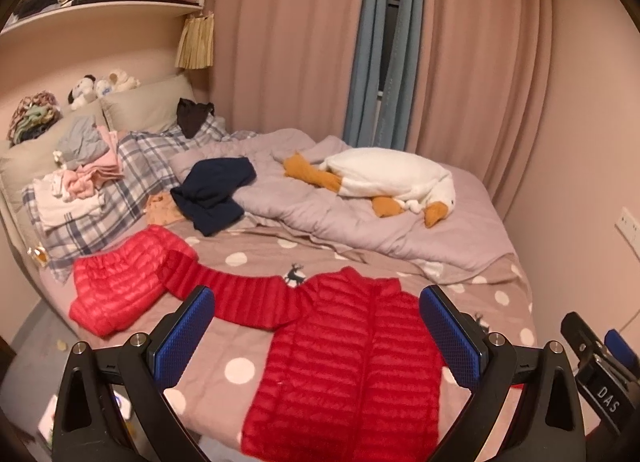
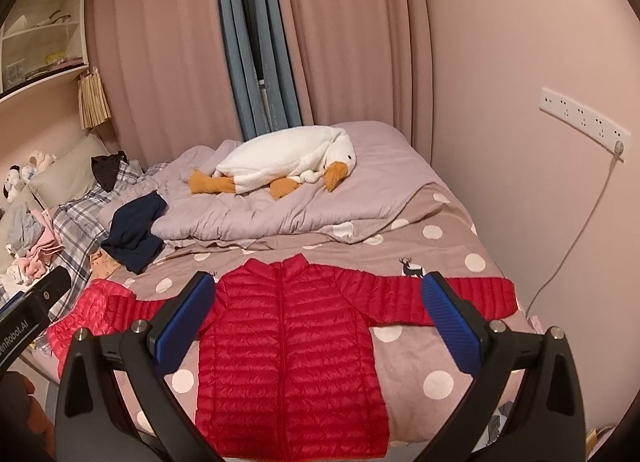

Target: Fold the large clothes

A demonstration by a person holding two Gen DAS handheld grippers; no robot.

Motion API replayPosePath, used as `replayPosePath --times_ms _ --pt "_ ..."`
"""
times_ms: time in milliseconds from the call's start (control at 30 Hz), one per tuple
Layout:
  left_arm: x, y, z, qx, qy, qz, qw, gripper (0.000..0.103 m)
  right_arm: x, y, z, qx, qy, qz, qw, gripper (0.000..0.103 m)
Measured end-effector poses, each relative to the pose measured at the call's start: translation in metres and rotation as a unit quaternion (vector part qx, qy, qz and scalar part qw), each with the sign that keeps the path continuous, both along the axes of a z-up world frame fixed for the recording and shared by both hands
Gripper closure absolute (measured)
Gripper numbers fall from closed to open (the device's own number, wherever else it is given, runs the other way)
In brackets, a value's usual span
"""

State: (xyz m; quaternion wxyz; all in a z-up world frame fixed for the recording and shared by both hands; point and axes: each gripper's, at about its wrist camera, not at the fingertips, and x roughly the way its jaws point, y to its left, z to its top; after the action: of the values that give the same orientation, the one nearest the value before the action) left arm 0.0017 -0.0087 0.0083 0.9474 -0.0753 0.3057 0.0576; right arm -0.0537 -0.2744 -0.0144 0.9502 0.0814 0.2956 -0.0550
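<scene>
A red quilted puffer jacket (image 1: 352, 362) lies flat, front up and zipped, on the polka-dot bedsheet (image 1: 240, 370), with both sleeves spread sideways; it also shows in the right wrist view (image 2: 288, 350). Its left sleeve (image 1: 240, 298) runs under a second, lighter red puffer jacket (image 1: 120, 286) lying crumpled at the bed's left edge. My left gripper (image 1: 316, 326) is open and empty, held above the jacket's left side. My right gripper (image 2: 316, 314) is open and empty above the jacket's chest. The right sleeve (image 2: 460, 298) lies stretched out toward the wall.
A navy garment (image 1: 216, 194), a lilac duvet (image 1: 360, 218) and a white goose plush (image 1: 384, 178) lie farther back on the bed. Folded clothes (image 1: 80, 178) sit on plaid pillows at the left. A wall with a socket strip (image 2: 584, 122) and cable bounds the right side.
</scene>
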Motion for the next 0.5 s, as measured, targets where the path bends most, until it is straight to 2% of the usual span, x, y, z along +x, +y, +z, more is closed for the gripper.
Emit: replayPosePath --times_ms 500 --pt "-0.0101 -0.0011 -0.0022 -0.005 0.008 -0.014 0.9999 0.002 -0.0073 0.0019 0.0023 0.003 0.010 0.004 1.000 0.000"
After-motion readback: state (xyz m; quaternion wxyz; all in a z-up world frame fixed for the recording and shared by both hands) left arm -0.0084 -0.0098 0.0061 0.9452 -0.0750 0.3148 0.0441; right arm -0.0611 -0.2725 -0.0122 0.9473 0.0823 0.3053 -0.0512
